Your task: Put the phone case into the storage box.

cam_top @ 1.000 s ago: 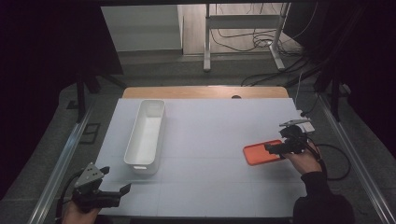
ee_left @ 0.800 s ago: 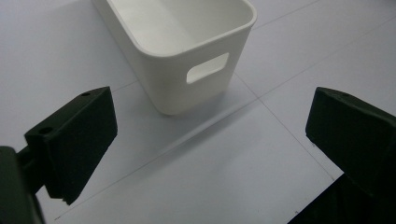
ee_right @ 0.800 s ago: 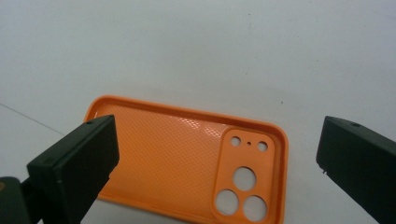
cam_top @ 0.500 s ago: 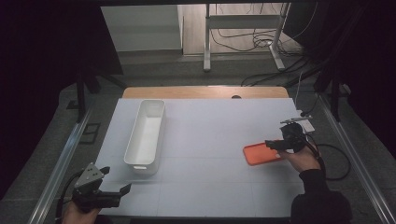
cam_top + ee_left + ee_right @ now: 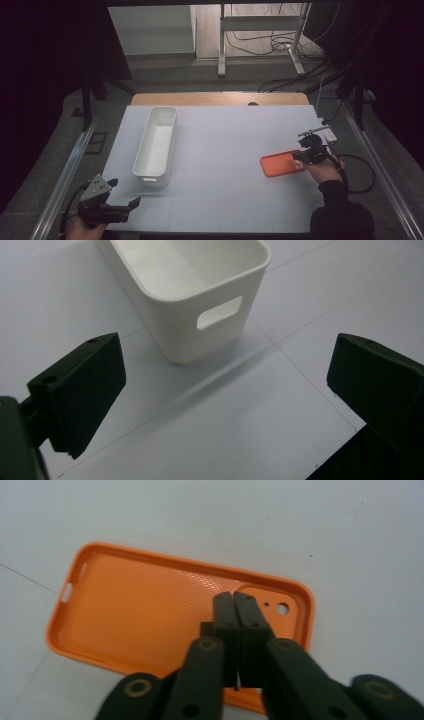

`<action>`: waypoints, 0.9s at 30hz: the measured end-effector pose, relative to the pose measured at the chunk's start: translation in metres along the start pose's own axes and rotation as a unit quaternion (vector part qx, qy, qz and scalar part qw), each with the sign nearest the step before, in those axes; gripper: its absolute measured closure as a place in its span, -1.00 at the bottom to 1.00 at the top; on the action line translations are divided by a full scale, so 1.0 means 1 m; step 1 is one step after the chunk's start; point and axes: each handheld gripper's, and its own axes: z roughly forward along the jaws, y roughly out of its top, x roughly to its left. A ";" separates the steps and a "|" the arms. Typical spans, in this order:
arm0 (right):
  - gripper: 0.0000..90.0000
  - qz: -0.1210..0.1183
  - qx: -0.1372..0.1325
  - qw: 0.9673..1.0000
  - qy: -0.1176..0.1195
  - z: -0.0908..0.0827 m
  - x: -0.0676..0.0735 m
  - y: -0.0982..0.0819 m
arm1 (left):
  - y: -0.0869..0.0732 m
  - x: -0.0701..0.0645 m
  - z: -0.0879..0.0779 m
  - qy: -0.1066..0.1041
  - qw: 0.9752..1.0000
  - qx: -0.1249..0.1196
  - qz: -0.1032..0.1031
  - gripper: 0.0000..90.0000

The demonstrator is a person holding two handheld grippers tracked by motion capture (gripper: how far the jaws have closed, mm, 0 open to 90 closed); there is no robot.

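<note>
An orange phone case point(image 5: 280, 164) lies inside up on the white table at the right point(image 5: 145, 610). My right gripper point(image 5: 300, 154) hangs over its camera-hole end; the jaws have just been closing and now meet point(image 5: 233, 600), tips together over the case's inside, with nothing seen between them. A long white bin point(image 5: 150, 177) stands empty at the left point(image 5: 180, 335). Near the table's front left corner my left gripper point(image 5: 125, 192) points at the bin's short end with the handle slot, its jaws wide apart point(image 5: 230, 385) and nothing between them.
The white table top point(image 5: 225, 145) has a wooden strip point(image 5: 220, 98) along its far edge. Metal rails point(image 5: 65, 175) run along both sides. A cable point(image 5: 362, 175) loops off the right edge. A stand's legs point(image 5: 222, 45) and floor cables lie beyond the table.
The right gripper's jaws have come together over the orange case's right end. The hand shifted only slightly. The left gripper, the bin and the case have stayed put.
</note>
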 end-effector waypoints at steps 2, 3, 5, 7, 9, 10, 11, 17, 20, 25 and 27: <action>0.97 0.003 0.009 1.000 -0.006 0.003 -0.003 -0.001 | 0.000 0.000 0.000 0.000 1.000 0.000 0.001 -0.93; 0.98 0.006 0.012 1.000 -0.008 0.005 -0.006 -0.002 | 0.000 0.000 0.000 0.000 1.000 0.000 0.002 -0.93; 0.97 0.011 0.016 1.000 -0.007 0.008 -0.008 -0.003 | 0.000 0.000 0.000 0.000 1.000 0.000 0.002 -0.93; 0.98 0.012 0.016 1.000 -0.009 0.009 -0.010 -0.003 | 0.000 0.000 0.000 0.000 1.000 0.000 0.002 -0.93; 0.97 0.011 0.018 1.000 -0.012 0.011 -0.010 -0.002 | 0.000 0.000 0.000 -0.001 1.000 0.000 0.002 -0.92; 0.97 0.010 0.019 1.000 -0.014 0.012 -0.011 -0.001 | 0.000 0.000 0.000 -0.001 1.000 0.001 0.002 -0.92; 0.97 0.010 0.019 1.000 -0.014 0.012 -0.011 -0.001 | 0.000 0.000 0.000 -0.001 1.000 0.001 0.002 -0.92; 0.97 0.017 0.018 1.000 -0.019 0.019 -0.015 0.002 | 0.000 0.000 0.000 -0.001 1.000 0.002 0.003 -0.92; 0.97 0.023 0.020 0.999 -0.017 0.022 -0.018 0.004 | 0.000 -0.001 0.001 -0.001 1.000 0.002 0.004 -0.92; 0.97 0.030 0.013 0.999 -0.010 0.025 -0.020 0.008 | 0.000 -0.001 0.001 0.000 1.000 0.003 0.004 -0.92; 0.97 0.031 0.012 0.999 -0.008 0.027 -0.020 0.010 | 0.000 -0.001 0.001 -0.001 1.000 0.003 0.004 -0.92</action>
